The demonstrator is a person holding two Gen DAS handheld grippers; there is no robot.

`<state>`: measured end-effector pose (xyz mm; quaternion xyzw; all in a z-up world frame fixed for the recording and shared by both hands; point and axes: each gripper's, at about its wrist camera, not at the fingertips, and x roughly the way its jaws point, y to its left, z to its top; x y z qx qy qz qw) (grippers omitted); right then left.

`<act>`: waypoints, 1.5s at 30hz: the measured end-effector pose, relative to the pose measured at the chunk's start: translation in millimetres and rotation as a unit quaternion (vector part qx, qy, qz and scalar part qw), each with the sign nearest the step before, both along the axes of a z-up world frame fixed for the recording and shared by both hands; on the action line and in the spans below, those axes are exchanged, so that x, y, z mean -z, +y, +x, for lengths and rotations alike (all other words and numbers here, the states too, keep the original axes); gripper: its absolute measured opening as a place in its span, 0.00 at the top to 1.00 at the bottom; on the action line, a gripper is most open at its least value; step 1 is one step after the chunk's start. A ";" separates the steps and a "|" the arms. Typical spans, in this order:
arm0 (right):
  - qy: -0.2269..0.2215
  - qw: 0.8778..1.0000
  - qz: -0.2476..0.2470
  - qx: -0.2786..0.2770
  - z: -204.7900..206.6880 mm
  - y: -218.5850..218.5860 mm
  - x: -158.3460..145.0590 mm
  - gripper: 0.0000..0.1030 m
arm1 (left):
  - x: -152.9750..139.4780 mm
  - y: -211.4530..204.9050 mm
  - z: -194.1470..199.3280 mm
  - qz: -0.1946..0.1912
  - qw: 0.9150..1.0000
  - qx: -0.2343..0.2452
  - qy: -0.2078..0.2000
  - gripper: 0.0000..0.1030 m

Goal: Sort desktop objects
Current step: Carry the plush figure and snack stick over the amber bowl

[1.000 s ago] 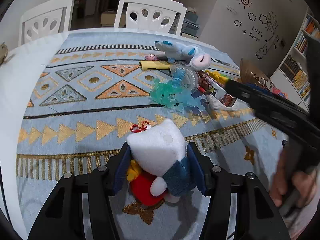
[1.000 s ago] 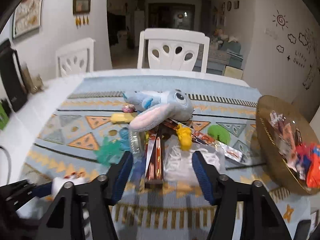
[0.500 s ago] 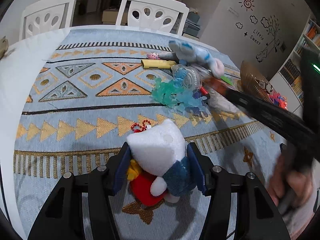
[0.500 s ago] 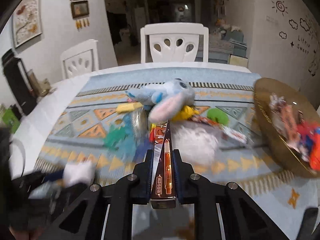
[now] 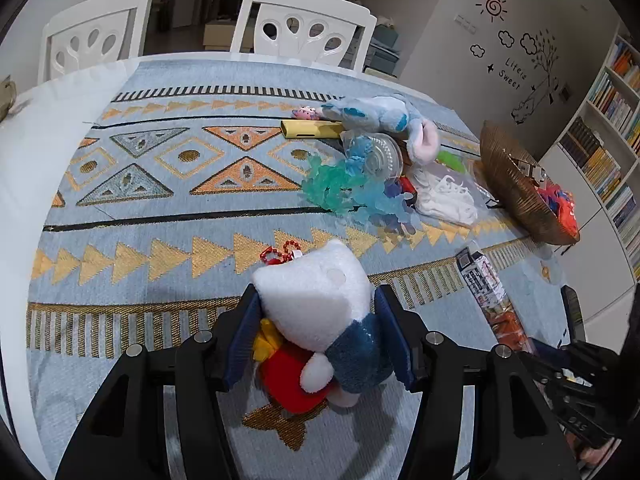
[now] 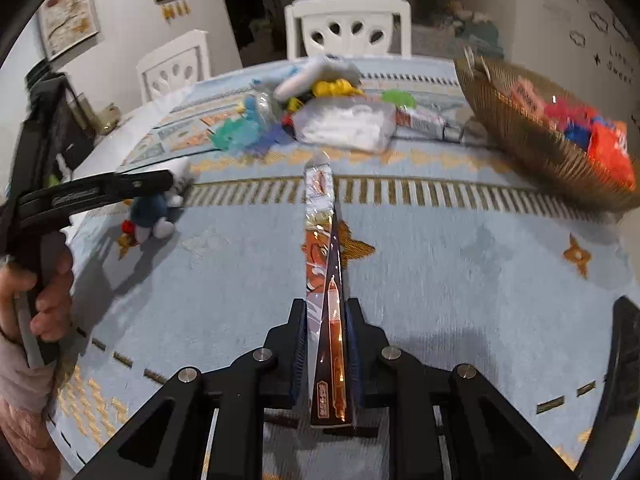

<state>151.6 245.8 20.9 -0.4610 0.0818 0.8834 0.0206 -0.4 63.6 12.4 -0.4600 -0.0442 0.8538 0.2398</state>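
Right hand-held gripper (image 6: 326, 340) opening around long snack packet (image 6: 322, 240), left one (image 5: 318, 332) clasping plush toy (image 5: 320, 312); packet's gripped end visible only from right wrist.

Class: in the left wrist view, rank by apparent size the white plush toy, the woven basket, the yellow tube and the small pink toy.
1. white plush toy, nearest the camera, so possibly flattered
2. woven basket
3. yellow tube
4. small pink toy
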 end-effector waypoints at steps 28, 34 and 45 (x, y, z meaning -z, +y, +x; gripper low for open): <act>0.100 0.991 0.008 0.088 77.9 68.8 -78.4 0.83 | -48.2 54.8 45.3 -0.041 0.992 0.098 0.069 0.47; 0.152 0.978 0.024 0.140 102.1 115.3 -123.3 0.83 | -113.9 93.4 48.8 -0.010 0.986 0.126 0.107 0.47; 0.169 0.966 0.033 0.192 85.6 185.1 -163.4 0.83 | -149.5 210.6 24.5 0.045 0.974 0.186 0.124 0.47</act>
